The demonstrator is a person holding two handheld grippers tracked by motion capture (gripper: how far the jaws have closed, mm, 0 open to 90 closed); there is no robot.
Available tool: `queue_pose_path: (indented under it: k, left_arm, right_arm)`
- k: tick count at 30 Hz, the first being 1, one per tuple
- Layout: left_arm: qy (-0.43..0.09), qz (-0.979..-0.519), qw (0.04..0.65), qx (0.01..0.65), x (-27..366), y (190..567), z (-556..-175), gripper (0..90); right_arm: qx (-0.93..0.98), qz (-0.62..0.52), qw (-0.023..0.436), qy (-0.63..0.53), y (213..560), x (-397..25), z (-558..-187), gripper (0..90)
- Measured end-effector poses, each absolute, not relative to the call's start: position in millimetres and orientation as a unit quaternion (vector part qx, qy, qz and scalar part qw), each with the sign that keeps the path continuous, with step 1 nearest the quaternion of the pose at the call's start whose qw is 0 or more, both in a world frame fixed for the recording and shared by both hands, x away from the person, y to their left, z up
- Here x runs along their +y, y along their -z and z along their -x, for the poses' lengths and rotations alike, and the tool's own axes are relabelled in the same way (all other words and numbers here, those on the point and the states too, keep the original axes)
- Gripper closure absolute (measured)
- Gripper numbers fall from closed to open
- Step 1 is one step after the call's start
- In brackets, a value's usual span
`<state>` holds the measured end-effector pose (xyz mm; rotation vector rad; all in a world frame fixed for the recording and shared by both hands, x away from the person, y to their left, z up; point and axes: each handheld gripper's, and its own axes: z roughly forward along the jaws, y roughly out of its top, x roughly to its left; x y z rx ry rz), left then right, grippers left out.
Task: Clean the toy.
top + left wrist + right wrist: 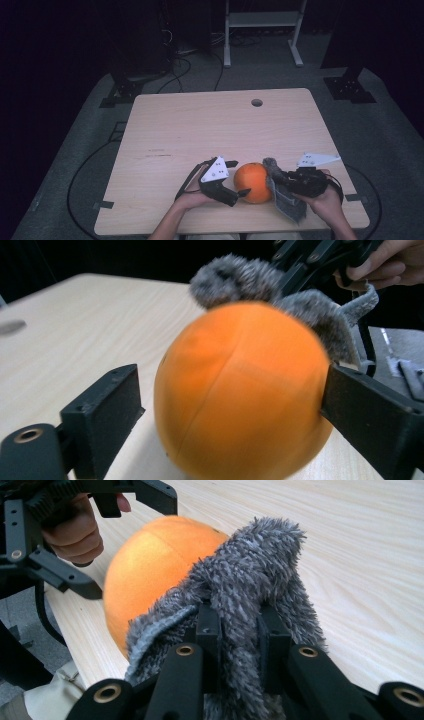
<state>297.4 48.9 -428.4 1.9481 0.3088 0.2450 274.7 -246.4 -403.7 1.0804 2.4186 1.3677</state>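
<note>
High view puts our left tool (235, 191) bracketing the orange (256, 182) at the worktop's (210, 125) near edge, jaws spread around it, while our right tool (280, 179) pinches a grey cloth (286, 199). We judge wiping underway; next, press cloth against the fruit.

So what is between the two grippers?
The orange ball lies between the left gripper and the right gripper, which holds a grey cloth; high view.

Orange ball (240, 390): smooth, matt skin with faint seams. Grey cloth (240, 595): shaggy, fluffy pile, ribbed edge at 7 o'clock. Table (200, 125): pale wood-grain laminate, smooth, low sheen. Gripper jaws: black matt plastic, brass-coloured metal eyelets.
</note>
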Motion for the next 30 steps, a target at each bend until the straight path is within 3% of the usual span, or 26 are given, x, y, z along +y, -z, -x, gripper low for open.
queue_pose_path:
  k: [8, 12, 14, 17, 24, 25, 30]
  left_arm:
    - [-0.069, -0.835, 0.530, 0.129, 30.3, 443.5, -300.9, 5.1]
    - [-0.125, -0.833, 0.528, 0.110, 28.2, 438.3, -288.5, 24.9]
    - [-0.148, -0.831, 0.525, 0.107, 29.1, 433.8, -285.9, 30.0]
    - [-0.192, -0.838, 0.499, 0.115, 36.7, 417.4, -284.3, 30.9]
    - [-0.192, -0.854, 0.469, 0.119, 31.0, 422.9, -281.4, 30.6]
    - [-0.192, -0.859, 0.460, 0.115, 29.1, 424.7, -280.7, 30.3]
    - [-0.202, -0.862, 0.455, 0.098, 16.0, 424.5, -271.2, 30.0]
  right_arm:
    - [0.796, -0.378, 0.079, -0.467, 410.1, -258.1, -278.0, 75.0]
    - [0.794, -0.374, 0.093, -0.471, 408.5, -257.6, -278.2, 75.2]
    - [0.790, -0.376, 0.094, -0.475, 407.4, -258.7, -278.1, 75.2]
    - [0.775, -0.371, 0.119, -0.497, 398.9, -258.6, -275.3, 75.2]
    - [0.803, -0.304, 0.150, -0.490, 385.3, -220.8, -262.7, 75.6]
    - [0.820, -0.287, 0.179, -0.462, 382.3, -206.2, -256.1, 76.0]
    - [0.827, -0.253, 0.171, -0.472, 372.0, -190.4, -246.7, 76.2]
